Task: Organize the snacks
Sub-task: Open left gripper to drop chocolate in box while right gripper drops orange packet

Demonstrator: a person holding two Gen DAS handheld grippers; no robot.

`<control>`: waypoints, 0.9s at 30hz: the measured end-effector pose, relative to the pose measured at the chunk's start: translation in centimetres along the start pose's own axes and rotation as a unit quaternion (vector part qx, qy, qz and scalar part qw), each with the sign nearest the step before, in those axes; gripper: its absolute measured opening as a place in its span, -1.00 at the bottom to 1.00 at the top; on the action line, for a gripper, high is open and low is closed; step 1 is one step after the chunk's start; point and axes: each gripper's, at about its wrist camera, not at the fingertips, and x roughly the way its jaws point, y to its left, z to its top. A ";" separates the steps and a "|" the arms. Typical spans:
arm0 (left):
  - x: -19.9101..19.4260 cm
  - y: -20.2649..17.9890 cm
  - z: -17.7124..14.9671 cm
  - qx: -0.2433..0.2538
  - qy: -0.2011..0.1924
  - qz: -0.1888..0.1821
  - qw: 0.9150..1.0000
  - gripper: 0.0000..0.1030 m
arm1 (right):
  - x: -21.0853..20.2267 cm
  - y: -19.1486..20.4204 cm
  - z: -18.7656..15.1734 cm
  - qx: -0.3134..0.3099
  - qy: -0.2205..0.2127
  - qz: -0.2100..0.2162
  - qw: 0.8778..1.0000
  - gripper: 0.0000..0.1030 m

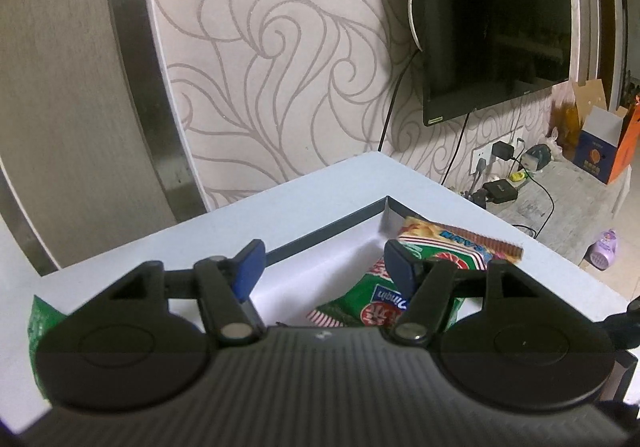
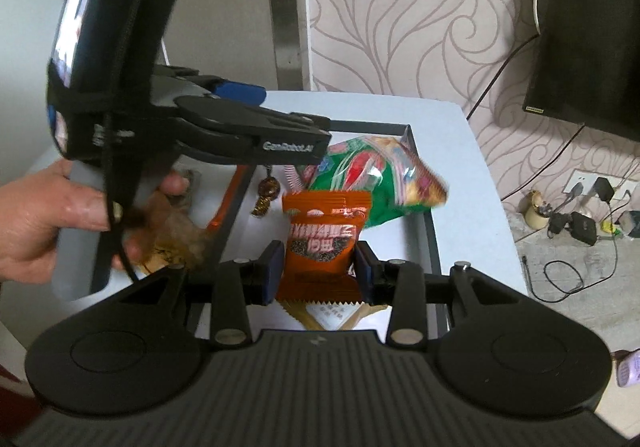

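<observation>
Right hand-held gripper [image 2: 316, 271] pinches one orange packet [image 2: 324, 243]; left hand-held gripper [image 1: 324, 267] spread above one green packet [image 1: 360, 303].

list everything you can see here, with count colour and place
tray: one, white with a dark rim, on the table
table: one, pale grey, against the patterned wall
green snack bags: at least two, green with red print, in the tray's far corner
orange packet: one, orange, between the right gripper's pads over the tray
television: one, black, on the wall
chargers and cables: several, black, on the floor by the wall socket
left gripper: one, black with blue pads, open above the tray
right gripper: one, black with blue pads, shut on the packet
hand: one, holding the left gripper's handle
</observation>
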 end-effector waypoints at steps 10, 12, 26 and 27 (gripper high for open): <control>-1.5 1.4 -0.2 0.003 -0.009 -0.033 0.999 0.32 | -1.6 0.4 0.4 0.048 -0.029 -0.036 0.998 0.16; -1.9 1.9 -0.4 0.002 -0.007 -0.039 0.999 0.32 | -1.8 1.0 0.4 0.055 -0.030 -0.039 0.997 0.16; -7.7 8.7 -4.5 0.012 -0.016 -0.033 0.999 0.32 | -2.8 8.2 -0.1 0.067 -0.045 -0.037 0.996 0.16; -8.0 9.1 -4.9 0.015 -0.014 -0.029 0.999 0.32 | -2.7 8.8 -0.2 0.064 -0.046 -0.035 0.996 0.16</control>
